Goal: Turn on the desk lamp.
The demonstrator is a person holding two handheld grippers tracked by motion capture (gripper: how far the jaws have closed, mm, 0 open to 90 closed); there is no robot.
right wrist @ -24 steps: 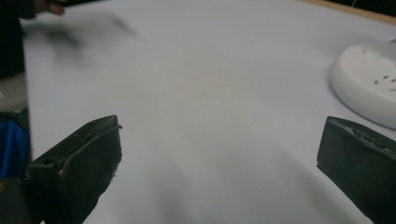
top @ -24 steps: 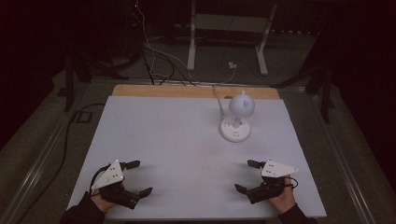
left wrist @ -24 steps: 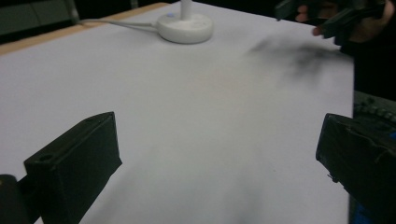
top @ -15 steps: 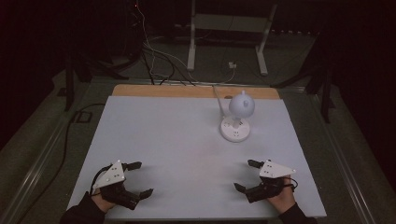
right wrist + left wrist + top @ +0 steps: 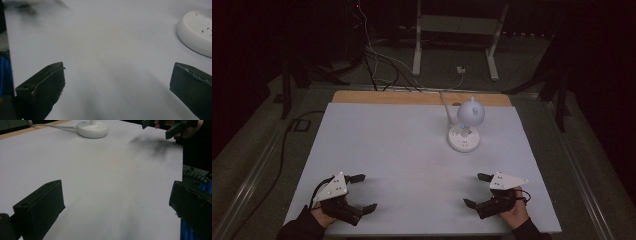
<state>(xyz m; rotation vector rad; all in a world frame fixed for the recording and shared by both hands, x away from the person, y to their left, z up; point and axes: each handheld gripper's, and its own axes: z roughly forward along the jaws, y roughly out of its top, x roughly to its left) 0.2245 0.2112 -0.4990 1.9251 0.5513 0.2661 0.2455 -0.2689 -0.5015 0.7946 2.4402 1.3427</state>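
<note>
A white round power strip base [image 5: 464,139] with a small blue light sits on the white tabletop [image 5: 412,150] at the back right, and a white globe-shaped object [image 5: 470,113] rises over it. Its base also appears in the left gripper view [image 5: 92,129] and the right gripper view [image 5: 197,31]. My left gripper [image 5: 364,192] rests near the front left edge, open and empty. My right gripper [image 5: 477,190] rests near the front right edge, open, nothing between its jaws. The right gripper also appears far off in the left gripper view [image 5: 160,127].
A white cable [image 5: 444,100] runs from the base off the table's far wooden edge [image 5: 422,97]. Beyond the table stand a metal frame [image 5: 457,40] and loose cables [image 5: 377,55] on the dark floor.
</note>
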